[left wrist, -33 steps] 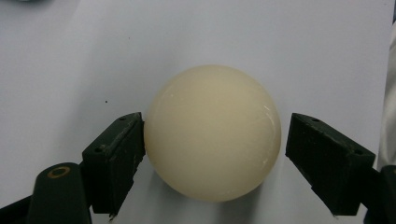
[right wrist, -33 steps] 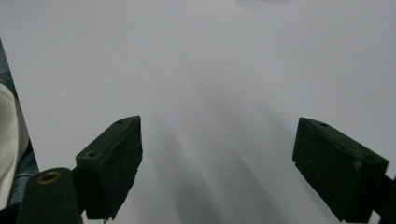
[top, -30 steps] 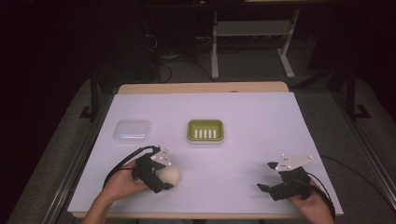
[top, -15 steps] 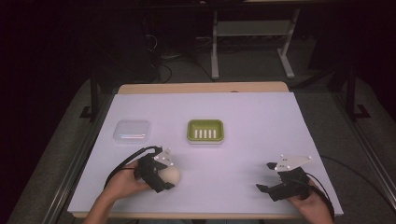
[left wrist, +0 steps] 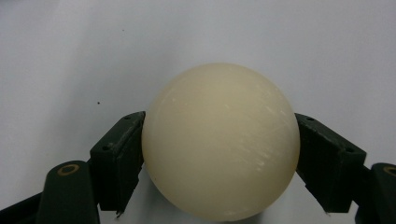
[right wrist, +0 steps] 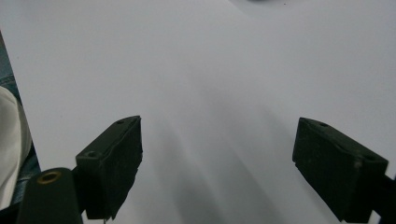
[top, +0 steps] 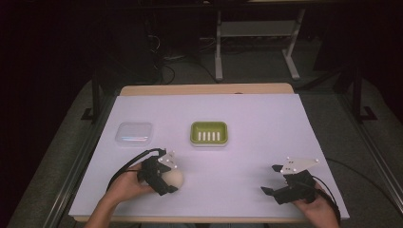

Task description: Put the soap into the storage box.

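A: Left gripper [top: 172, 179] pose?
B: Held low near the table's front edge, forearm coming in from the bottom, jaws pointing right and a bit forward. Black cable looping back over the hand.

A: Fingers?
B: Clamped on the smooth cream round ball [top: 173, 179], one black pad on each side. Seen up close in the left gripper view: ball [left wrist: 220, 141] squarely between the fingers [left wrist: 119, 158], both pads touching its widest part, bottom of ball at or just off the white sheet, can't tell which.

A: Ball surface?
B: Matte-glossy, hard-looking, faint pale scuffs on its upper right. Near-perfect sphere.

A: Right gripper [top: 272, 179]?
B: Low at the front right, well apart from the ball, hand gripping from behind, grey three-cornered plate on top. Jaws spread wide, nothing between them. Same in the right gripper view [right wrist: 219, 163]: blocky black fingers [right wrist: 111, 163] far apart, bare white sheet in the gap.

A: Anything else?
B: Ahead of the left fingers, a green rectangular plastic dish with white slots [top: 209, 134]. Further left of that, a clear rounded-square plastic lid-like box [top: 134, 132]. Both flat on the white paper-covered table [top: 266, 123], well apart from either set of fingers.
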Motion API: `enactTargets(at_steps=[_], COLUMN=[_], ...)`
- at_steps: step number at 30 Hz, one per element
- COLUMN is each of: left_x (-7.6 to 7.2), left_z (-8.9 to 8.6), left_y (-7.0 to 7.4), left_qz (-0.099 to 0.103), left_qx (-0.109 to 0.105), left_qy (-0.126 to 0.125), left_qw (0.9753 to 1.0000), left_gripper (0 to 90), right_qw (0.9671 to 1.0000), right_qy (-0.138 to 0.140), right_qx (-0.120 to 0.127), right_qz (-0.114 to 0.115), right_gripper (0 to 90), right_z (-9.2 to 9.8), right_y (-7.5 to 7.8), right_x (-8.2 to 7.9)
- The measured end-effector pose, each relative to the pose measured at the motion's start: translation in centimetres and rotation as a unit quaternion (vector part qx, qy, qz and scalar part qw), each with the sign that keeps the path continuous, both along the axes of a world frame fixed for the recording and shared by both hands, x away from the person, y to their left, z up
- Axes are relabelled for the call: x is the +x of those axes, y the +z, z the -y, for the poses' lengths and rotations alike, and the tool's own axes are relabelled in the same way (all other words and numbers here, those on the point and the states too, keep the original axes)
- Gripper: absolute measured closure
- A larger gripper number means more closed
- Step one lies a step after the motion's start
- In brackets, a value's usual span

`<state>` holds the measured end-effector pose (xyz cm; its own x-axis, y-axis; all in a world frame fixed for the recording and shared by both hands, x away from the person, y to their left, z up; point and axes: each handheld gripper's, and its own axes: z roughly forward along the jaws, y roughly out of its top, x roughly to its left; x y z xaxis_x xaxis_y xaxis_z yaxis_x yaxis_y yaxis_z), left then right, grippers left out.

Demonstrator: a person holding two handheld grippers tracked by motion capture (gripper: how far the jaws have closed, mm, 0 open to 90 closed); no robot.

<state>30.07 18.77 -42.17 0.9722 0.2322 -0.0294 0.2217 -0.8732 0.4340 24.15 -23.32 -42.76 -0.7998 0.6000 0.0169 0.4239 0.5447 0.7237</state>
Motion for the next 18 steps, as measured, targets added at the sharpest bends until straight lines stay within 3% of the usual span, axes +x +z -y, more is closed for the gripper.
enactTargets(at_steps=[18], left_x=[0.23], left_z=[-0.17], left_y=[-0.01], left_qz=[0.000], left_qx=[-0.006], left_qy=[0.009], left_qw=[0.9999], left_gripper=[23.9], right_qw=[1.0000], right_qy=[0.000], right_qx=[-0.002], right_qz=[0.001], right_gripper=[15.4], right_z=[0.05], right_y=[-0.11], right_x=[-0.07])
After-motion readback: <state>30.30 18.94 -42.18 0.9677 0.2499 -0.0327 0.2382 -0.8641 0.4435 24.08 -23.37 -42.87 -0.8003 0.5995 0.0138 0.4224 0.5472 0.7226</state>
